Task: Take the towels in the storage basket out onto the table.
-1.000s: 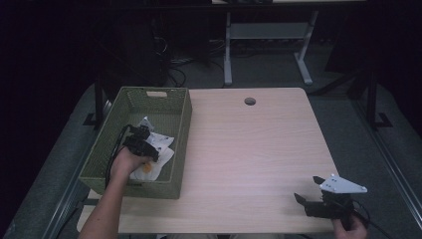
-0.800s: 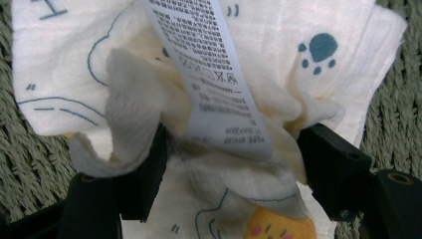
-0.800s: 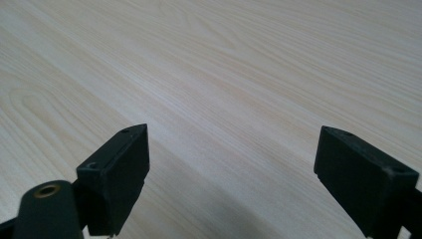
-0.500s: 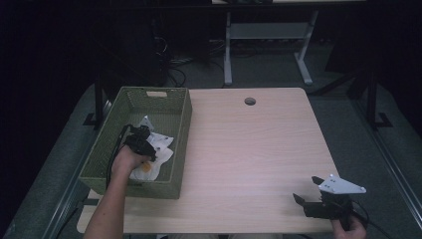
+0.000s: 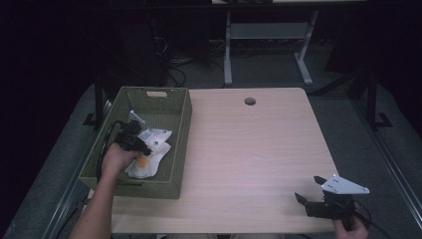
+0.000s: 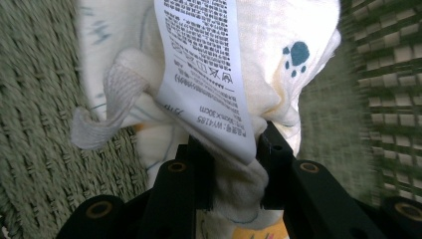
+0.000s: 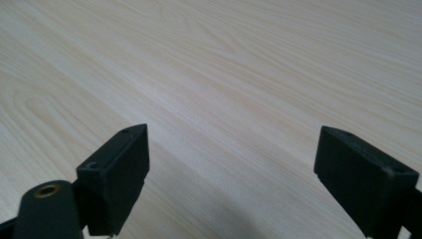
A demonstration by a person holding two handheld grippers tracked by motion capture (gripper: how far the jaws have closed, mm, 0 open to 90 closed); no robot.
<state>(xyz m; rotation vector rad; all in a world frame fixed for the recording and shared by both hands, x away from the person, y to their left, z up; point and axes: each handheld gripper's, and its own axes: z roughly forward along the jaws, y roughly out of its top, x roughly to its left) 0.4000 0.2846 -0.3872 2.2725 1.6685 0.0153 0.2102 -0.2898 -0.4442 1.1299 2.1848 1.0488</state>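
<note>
a light wooden table (image 5: 259, 149) carries a green woven basket (image 5: 176, 144) along its left edge. inside the basket lies a cream-white cloth (image 5: 149, 154) with an orange patch at its near end. the left gripper (image 5: 135, 142), held in the person's left hand (image 5: 115, 158), is down inside the basket and touching the cloth. in the left gripper view, the left gripper (image 6: 235, 164) has its 2 black jaws closed tight on a bunched fold of the cloth (image 6: 259, 69), with only the pinched fabric between them. a white care label (image 6: 204, 64) printed with black text hangs over the fold just above the jaws, and a ribbed hem loop sticks out to one side. a dark teal paw print marks the cloth near the basket wall (image 6: 383, 74). the right gripper (image 5: 308, 195) sits at the near right corner of the table, well apart from the basket, held in the right hand (image 5: 351, 226), with a grey three-cornered plate on top. in the right gripper view, the right gripper (image 7: 231, 159) has its jaws spread wide, holding nothing, with bare table (image 7: 239, 69) between them. a round hole (image 5: 250, 101) sits near the table's far edge.
</note>
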